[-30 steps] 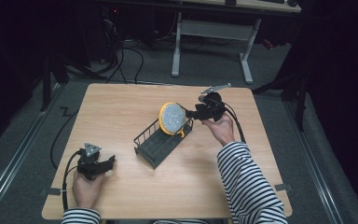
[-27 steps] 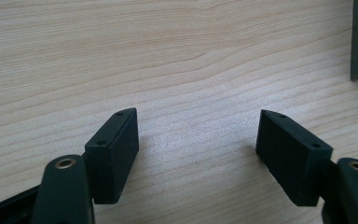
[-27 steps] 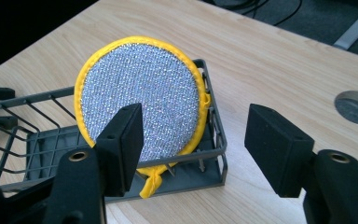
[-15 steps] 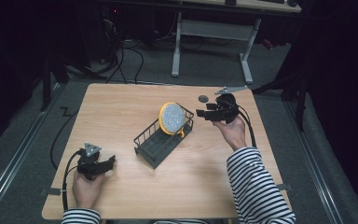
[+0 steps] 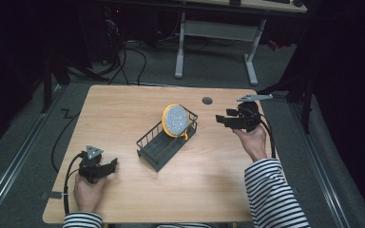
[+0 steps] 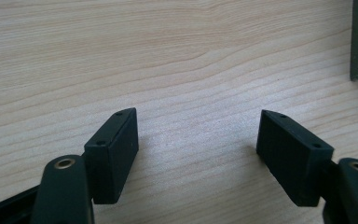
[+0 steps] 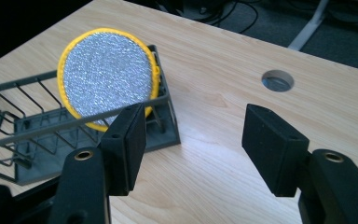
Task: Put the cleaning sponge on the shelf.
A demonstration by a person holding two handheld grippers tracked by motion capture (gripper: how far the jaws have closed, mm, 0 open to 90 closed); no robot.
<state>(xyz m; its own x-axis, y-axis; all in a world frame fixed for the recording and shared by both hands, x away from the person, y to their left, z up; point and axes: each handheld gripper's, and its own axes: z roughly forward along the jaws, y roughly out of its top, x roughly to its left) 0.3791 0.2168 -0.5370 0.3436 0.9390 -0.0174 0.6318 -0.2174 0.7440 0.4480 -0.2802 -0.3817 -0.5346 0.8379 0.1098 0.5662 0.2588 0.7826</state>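
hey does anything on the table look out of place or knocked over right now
Nothing stands out. The round yellow-rimmed silver pad stands on edge in one end of the black wire rack, which sits flat but at an angle to the table edges. Nothing is spilled or broken. Both grippers, left and right, are open and empty.

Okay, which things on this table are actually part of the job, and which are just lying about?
Part of the job:
- round yellow-rimmed plate, standing in the rack
- black wire dish rack
- right hand-held gripper, open, beside the rack

Just there:
- left hand-held gripper, open over bare table
- cable hole
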